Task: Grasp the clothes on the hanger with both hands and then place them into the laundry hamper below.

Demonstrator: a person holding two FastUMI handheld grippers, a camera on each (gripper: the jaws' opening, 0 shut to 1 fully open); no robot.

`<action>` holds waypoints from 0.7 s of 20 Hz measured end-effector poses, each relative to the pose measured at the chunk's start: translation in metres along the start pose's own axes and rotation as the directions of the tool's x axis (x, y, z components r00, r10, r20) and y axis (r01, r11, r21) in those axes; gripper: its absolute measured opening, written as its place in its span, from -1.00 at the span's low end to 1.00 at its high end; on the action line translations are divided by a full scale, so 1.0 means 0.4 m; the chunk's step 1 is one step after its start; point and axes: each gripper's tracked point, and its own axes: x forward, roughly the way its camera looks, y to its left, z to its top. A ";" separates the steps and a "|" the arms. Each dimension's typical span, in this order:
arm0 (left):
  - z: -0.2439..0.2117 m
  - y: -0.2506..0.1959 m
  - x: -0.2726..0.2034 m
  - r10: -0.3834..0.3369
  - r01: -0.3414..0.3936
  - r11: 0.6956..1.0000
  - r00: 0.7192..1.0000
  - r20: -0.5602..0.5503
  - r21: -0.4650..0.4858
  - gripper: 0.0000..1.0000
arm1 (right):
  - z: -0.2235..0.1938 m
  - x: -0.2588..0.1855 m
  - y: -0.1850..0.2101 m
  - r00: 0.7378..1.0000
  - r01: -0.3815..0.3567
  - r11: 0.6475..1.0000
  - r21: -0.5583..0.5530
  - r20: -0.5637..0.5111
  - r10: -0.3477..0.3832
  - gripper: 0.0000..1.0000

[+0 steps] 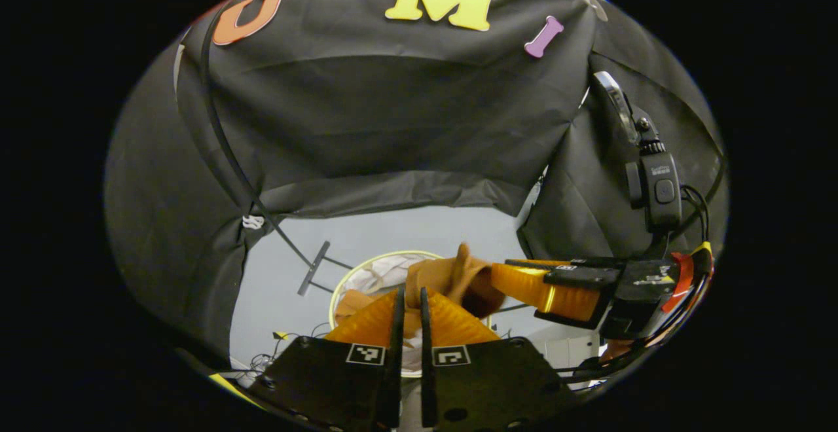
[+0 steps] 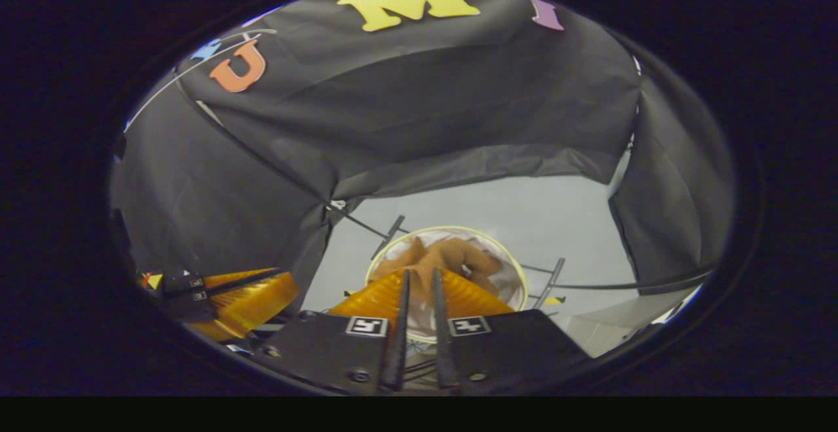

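Note:
A brown garment (image 1: pixel 452 278) hangs bunched over the round laundry hamper (image 1: pixel 366 263), which has a pale yellow rim and a white lining. My left gripper (image 1: pixel 409 293) is shut, with a fold of the garment between its fingertips. The right gripper (image 1: pixel 495 280) reaches in from the right and touches the cloth's other end. In the right gripper view the garment (image 2: pixel 452 255) lies inside the hamper rim (image 2: pixel 393 239), just past my right gripper (image 2: pixel 419 273), whose fingers are closed on it. The left gripper (image 2: pixel 294 286) sits off to the left, its fingers together.
Metal feet of a rack (image 1: pixel 313 268) rest on the grey floor beside the hamper, and another foot (image 2: pixel 553 278) lies on its far side. Loose cables (image 1: pixel 262 357) trail on the floor. A thin dark pole (image 1: pixel 222 144) runs along the booth wall.

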 end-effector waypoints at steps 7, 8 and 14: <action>-0.073 -0.002 -0.027 0.034 -0.041 0.990 0.998 -0.056 -0.135 0.52 | -0.017 -0.071 -0.057 0.999 0.032 0.997 -0.076 0.024 -0.030 0.45; -0.081 -0.007 -0.038 0.046 -0.054 0.988 0.997 -0.062 -0.145 0.28 | -0.021 -0.087 -0.063 0.999 0.028 0.996 -0.088 0.024 -0.026 0.49; -0.125 -0.024 -0.134 0.134 -0.137 0.974 0.990 -0.033 -0.182 0.70 | -0.053 -0.234 -0.097 0.992 0.026 0.981 -0.191 0.127 -0.001 0.53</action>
